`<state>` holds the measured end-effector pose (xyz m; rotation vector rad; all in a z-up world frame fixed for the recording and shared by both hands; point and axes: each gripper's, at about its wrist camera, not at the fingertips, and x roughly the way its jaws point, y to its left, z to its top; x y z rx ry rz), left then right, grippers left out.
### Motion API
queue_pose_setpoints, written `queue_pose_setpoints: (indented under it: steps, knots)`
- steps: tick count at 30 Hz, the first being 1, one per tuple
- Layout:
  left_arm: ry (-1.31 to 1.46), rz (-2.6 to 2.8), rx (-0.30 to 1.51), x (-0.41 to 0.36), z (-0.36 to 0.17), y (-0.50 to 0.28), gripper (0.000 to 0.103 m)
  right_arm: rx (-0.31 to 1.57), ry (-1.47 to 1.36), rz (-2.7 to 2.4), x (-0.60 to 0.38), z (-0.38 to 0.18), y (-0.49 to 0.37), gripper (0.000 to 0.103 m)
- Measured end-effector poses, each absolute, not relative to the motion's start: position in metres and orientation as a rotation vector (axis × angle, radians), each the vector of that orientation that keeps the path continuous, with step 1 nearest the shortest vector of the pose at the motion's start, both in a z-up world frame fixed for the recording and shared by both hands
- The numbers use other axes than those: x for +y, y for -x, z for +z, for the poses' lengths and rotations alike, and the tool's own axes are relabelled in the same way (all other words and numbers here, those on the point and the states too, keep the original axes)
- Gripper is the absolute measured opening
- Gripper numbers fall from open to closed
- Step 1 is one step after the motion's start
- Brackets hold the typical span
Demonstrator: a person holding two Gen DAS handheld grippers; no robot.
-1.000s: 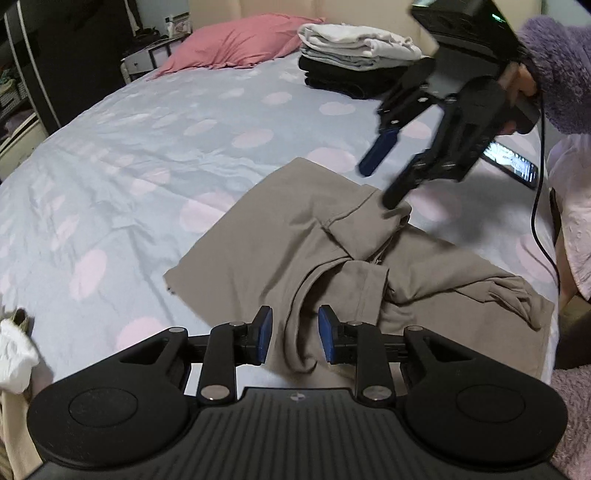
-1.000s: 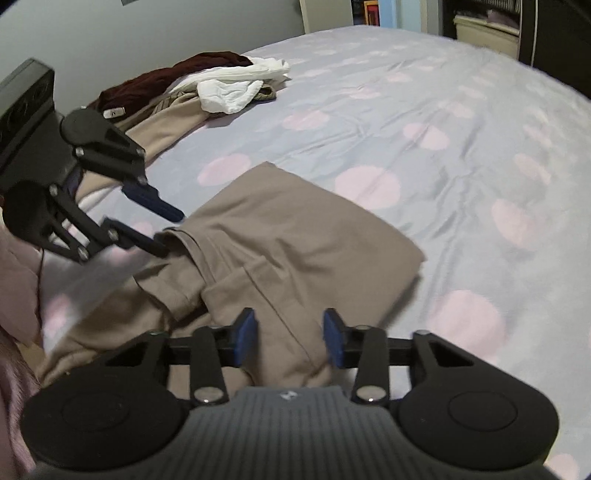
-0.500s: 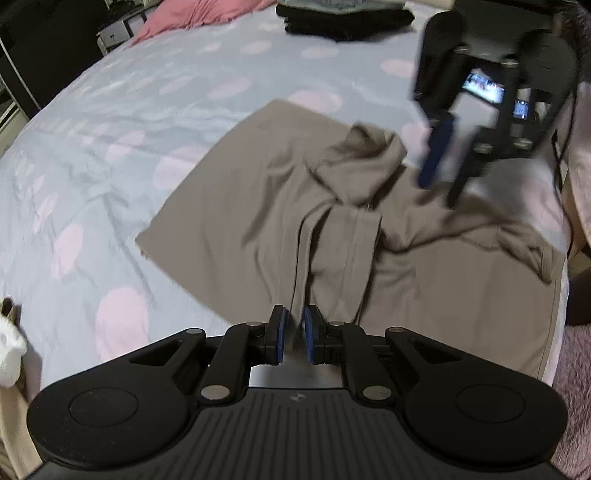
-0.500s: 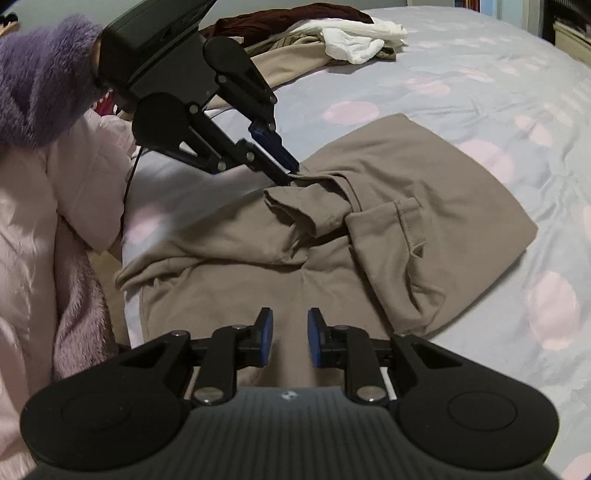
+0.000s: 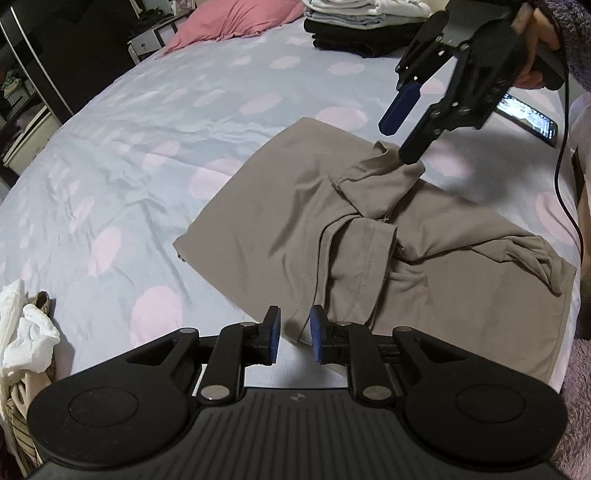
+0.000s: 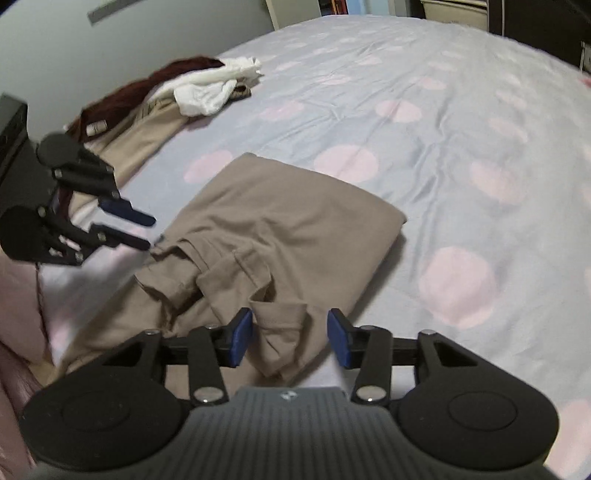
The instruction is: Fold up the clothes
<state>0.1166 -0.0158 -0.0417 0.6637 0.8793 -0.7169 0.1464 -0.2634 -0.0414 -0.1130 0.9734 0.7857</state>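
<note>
Taupe cotton — a half-folded shirt (image 5: 295, 206) lies spread near the bed's (image 5: 147, 129) side edge where the person stands, one sleeve bunched across its middle. The left gripper (image 5: 294, 334) hovers at the shirt's near hem, its jaws having just been opening, a fold of hem showing in the gap with neither pad pressing on it. The right gripper (image 6: 290, 338) has also just been opening; a raised sleeve cuff stands between its blue pads, touching the left one only. Folded clothes (image 5: 362, 22) sit stacked toward the head of the bed beside a pink pillow (image 5: 236, 18) — unfolded laundry (image 6: 207, 85) is heaped at the opposite end.
</note>
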Motion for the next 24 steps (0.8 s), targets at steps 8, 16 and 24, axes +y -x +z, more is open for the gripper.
queue_pose_setpoints:
  steps: [8, 16, 24]
  knots:
    - [-0.647, -0.731, 0.883, -0.017, -0.042, -0.118, 0.015, 0.95, 0.179, 0.997, -0.253, -0.03, -0.123, 0.009]
    - [-0.687, -0.761, 0.869, -0.024, -0.048, -0.115, 0.026, 0.997, 0.39, 1.097, -0.235, -0.038, -0.093, 0.018]
    - [-0.744, -0.831, 0.779, -0.039, -0.041, -0.101, 0.039, 0.962, 0.457, 1.177, -0.236, -0.014, -0.077, 0.026]
